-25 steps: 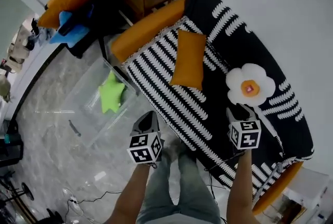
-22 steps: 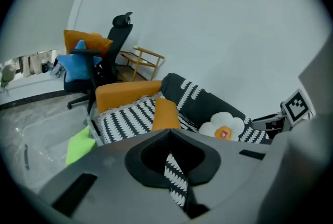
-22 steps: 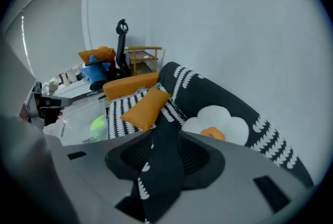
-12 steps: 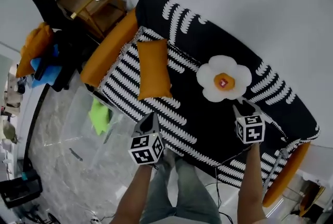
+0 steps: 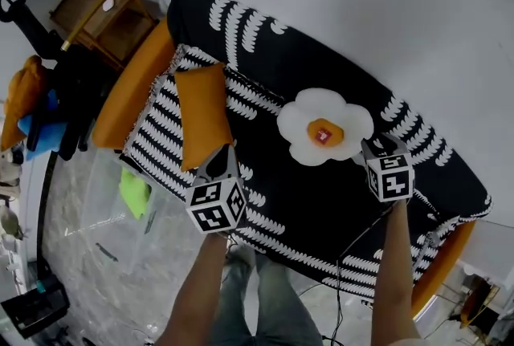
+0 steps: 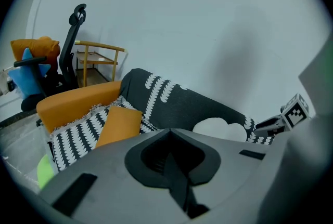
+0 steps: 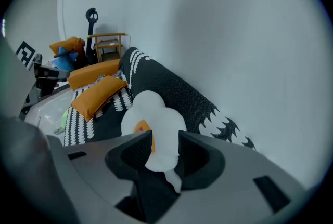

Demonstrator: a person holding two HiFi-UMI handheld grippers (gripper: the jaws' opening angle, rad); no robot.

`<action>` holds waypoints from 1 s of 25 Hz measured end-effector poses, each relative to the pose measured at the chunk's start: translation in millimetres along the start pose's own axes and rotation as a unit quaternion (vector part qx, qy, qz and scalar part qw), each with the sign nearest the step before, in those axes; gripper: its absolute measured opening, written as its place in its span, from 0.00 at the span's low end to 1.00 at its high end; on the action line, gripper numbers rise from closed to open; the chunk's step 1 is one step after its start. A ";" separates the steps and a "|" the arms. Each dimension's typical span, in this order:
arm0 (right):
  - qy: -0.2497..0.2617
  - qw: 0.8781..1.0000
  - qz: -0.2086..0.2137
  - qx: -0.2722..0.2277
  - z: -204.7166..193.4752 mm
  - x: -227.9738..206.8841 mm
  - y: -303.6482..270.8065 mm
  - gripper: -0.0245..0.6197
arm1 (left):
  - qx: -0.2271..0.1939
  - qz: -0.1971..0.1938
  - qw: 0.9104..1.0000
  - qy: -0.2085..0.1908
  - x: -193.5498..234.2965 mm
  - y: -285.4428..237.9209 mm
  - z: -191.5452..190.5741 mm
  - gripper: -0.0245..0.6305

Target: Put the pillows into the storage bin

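Observation:
An orange rectangular pillow lies on the striped left part of the sofa. A white flower pillow with an orange centre rests on the black part. My left gripper is shut and empty, its tip just below the orange pillow. My right gripper is open at the flower pillow's right petal, and the white petal shows between its jaws. A clear storage bin stands on the floor left of the sofa, with a green star pillow inside.
An orange sofa arm borders the bin. Behind stand a wooden side table and a black chair piled with orange and blue pillows. The white wall runs behind the sofa. A cable crosses the floor near the person's legs.
The view has swung from the bin toward the sofa. Both grippers have come up to the sofa, the left near the orange pillow, the right to the flower pillow's edge.

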State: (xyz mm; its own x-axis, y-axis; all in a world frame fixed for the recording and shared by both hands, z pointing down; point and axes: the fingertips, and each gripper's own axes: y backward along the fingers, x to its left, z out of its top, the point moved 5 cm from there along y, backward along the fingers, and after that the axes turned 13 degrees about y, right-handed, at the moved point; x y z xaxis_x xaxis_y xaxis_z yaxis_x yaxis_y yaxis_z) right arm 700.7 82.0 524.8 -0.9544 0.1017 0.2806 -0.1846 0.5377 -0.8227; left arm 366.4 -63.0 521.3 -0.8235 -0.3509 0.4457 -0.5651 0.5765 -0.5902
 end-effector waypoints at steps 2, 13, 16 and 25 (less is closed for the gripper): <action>0.005 1.000 0.005 0.004 3.9 -9.0 -13.6 0.29 | 0.004 0.001 1.000 -0.008 -1.7 -16.4 4.4 0.04; -0.006 0.998 0.050 0.026 6.2 -31.1 -62.3 0.29 | 0.031 0.019 0.999 -0.009 8.2 -48.9 -4.6 0.04; -0.009 0.997 0.064 0.031 6.1 -32.1 -68.2 0.29 | 0.036 0.026 0.999 -0.007 15.1 -49.4 -7.7 0.04; 0.012 0.995 0.084 0.051 7.9 -29.1 -80.1 0.24 | 0.031 0.034 0.999 -0.003 24.9 -46.5 -2.8 0.04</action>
State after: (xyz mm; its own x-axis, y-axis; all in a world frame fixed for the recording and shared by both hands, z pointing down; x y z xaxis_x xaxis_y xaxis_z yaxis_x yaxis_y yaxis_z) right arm 741.4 29.4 578.6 -0.9683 0.2036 0.1449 -0.0464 0.4231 -0.9049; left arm 372.3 -96.4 561.8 -0.8608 -0.3165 0.3987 -0.5089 0.5523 -0.6603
